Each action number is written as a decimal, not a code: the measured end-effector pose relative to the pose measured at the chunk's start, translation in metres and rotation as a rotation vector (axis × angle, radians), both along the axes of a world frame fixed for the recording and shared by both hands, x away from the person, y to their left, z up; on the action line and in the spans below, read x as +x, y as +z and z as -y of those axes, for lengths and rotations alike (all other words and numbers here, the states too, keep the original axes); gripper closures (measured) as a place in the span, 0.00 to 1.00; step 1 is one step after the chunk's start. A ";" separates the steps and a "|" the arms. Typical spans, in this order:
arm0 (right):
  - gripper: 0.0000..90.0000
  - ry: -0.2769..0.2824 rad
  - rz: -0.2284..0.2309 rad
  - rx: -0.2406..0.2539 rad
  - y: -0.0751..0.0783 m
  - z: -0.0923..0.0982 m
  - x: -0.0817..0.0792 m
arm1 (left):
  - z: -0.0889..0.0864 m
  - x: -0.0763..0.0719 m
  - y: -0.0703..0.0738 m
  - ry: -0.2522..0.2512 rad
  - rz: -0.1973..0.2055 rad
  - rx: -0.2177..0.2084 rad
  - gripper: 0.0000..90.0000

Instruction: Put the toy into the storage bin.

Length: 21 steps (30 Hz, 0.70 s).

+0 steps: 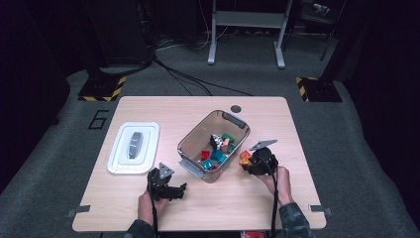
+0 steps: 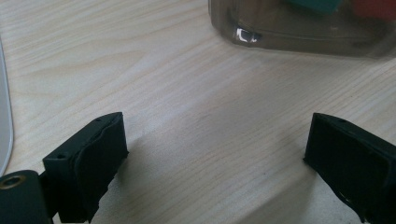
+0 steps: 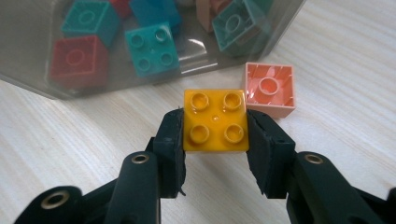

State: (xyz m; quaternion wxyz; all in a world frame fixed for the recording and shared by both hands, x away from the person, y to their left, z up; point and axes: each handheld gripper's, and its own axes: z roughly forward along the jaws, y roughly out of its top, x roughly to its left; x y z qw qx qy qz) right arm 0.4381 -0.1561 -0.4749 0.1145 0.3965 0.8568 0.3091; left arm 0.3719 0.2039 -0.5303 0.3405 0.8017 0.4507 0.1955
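wooden table (image 1: 148, 106) | grey carpet floor (image 1: 49, 163) | dark room

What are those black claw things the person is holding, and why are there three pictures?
The claws are hand-held grippers, squeezed like tongs. One picture comes from a camera above the light wooden table. The other two come from small cameras riding on each gripper, looking along its black jaws.

On the table sits a see-through smoky plastic box with colourful toy bricks inside. Its white lid lies to the left.

The right gripper is squeezing a yellow four-stud brick just outside the box. Beside it, a pale pink brick lies upside down on the table.

The left gripper has its jaws wide apart and holds nothing, waiting just above the wood near the box.
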 end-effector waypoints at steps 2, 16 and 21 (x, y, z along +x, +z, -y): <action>0.65 -0.002 0.005 0.005 0.004 0.002 -0.001 | 0.000 0.000 0.000 0.000 -0.003 0.000 0.06; 0.65 -0.040 0.045 0.036 0.037 0.020 -0.004 | 0.000 0.000 0.000 0.001 -0.003 0.000 0.06; 0.65 -0.043 0.058 0.039 0.056 0.024 -0.003 | 0.000 0.000 0.000 0.000 -0.002 0.000 0.06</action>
